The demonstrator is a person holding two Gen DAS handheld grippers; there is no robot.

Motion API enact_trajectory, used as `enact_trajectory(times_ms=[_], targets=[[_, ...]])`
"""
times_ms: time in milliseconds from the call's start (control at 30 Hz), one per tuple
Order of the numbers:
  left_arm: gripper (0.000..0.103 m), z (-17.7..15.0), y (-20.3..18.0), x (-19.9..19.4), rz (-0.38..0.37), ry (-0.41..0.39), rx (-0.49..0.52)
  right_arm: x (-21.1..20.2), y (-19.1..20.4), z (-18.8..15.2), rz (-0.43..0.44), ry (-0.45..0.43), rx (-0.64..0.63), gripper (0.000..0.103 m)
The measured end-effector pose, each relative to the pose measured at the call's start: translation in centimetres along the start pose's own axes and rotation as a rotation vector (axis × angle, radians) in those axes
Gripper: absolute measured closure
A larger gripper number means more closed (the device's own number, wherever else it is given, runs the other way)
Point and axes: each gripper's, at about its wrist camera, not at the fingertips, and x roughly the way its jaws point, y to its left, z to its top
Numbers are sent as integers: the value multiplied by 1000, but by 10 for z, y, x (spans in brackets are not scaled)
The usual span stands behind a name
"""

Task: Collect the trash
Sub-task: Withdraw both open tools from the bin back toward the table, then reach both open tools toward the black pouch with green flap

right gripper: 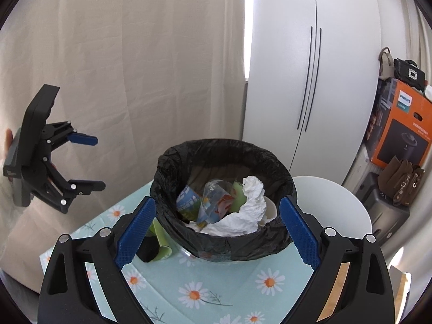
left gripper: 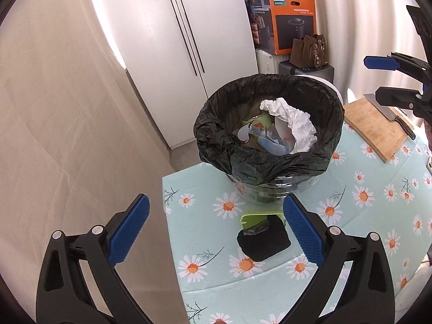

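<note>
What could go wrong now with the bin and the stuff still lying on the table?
1. The bin stands near the table corner, so a bump might tip it off.
2. The white paper is piled up near the rim, so more trash could push it out.
3. The green cup and black cloth lie close to the bin; the open left gripper might knock it.

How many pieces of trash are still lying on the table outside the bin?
2, touching each other just in front of the bin: a green cup on its side and a black pad against it. More could be hidden behind the bin.
</note>
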Motion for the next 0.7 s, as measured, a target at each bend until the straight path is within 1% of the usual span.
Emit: enact_trajectory(times_ms=[167,267,367,500,700], targets=[[6,-23,2,-9,27,19,-68,-8,9,-13,22,11,-7,14],[6,-36,3,-10,27,32,-111,-10,15,-21,30,30,-14,14],[6,-49,1,-8,25,46,-126,-9,21,-29,38,50,-13,14],[6,-62,-1,2,12,71,-136,-4,25,-40,42,77,2,14],[6,-80,-4,32,-17,111,-172,9,32,-57,47,120,22,14]])
